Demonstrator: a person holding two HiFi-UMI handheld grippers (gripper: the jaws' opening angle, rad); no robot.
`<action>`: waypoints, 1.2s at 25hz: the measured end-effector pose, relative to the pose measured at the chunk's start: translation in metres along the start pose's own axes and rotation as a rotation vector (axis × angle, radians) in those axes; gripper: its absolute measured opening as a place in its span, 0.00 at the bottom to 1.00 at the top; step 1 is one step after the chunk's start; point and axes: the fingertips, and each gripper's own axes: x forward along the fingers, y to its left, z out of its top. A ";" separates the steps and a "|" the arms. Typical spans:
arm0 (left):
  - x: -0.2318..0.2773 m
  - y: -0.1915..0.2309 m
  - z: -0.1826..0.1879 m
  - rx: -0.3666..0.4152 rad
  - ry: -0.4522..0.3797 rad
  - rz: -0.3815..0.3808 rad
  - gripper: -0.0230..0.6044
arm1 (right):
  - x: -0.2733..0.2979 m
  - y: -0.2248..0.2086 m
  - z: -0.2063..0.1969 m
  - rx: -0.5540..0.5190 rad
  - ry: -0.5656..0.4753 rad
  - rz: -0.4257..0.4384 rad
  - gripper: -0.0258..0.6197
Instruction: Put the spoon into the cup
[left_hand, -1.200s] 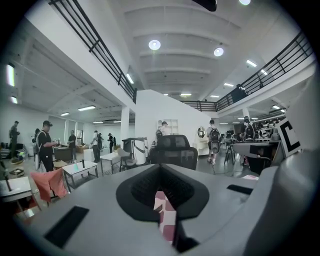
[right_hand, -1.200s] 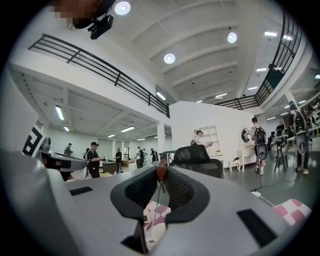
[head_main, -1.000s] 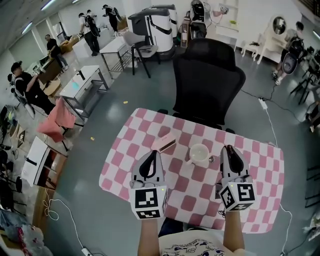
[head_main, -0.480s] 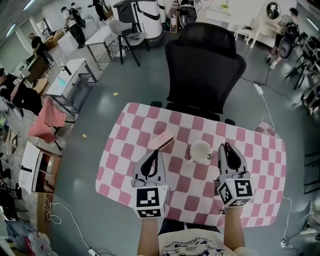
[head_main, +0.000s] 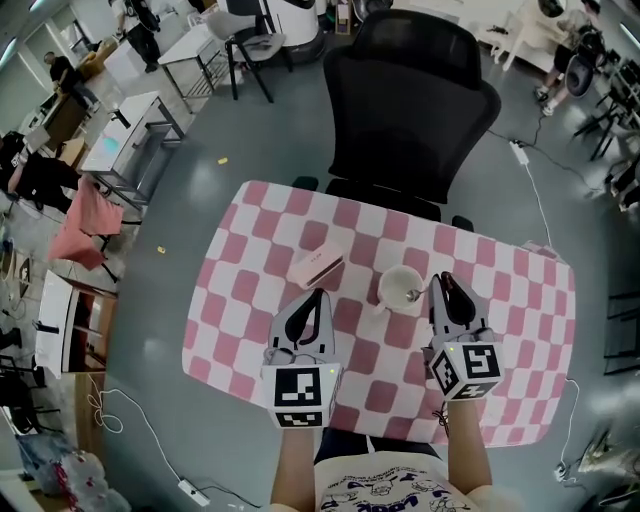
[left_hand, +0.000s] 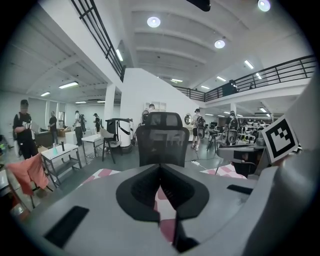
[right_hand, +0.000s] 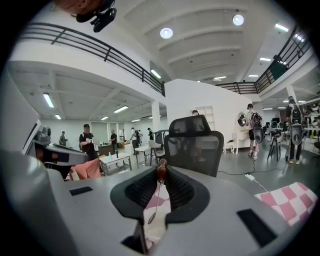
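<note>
Right gripper (head_main: 444, 281) clamped on spoon (right_hand: 154, 199) handle, bowl hanging down; cup (head_main: 400, 288) sits just left of my tips. Left gripper (head_main: 316, 296) closed, empty, farther off.

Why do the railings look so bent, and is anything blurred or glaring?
Left gripper view: the wide-angle lens bows the balcony railing, the corners are dark and round, and the ceiling lamps glare white. Right gripper view: same bowing, soft foreground, but the thin spoon is readable. Head view: the checked table has curved edges under even lighting.
</note>
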 end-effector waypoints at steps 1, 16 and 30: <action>0.002 -0.001 -0.002 -0.002 0.003 -0.001 0.06 | 0.004 -0.001 -0.004 0.001 0.010 0.005 0.14; 0.031 -0.004 -0.050 -0.037 0.081 -0.007 0.06 | 0.055 0.009 -0.080 -0.041 0.170 0.105 0.14; 0.045 -0.004 -0.074 -0.036 0.134 -0.012 0.06 | 0.071 0.000 -0.126 -0.031 0.286 0.134 0.14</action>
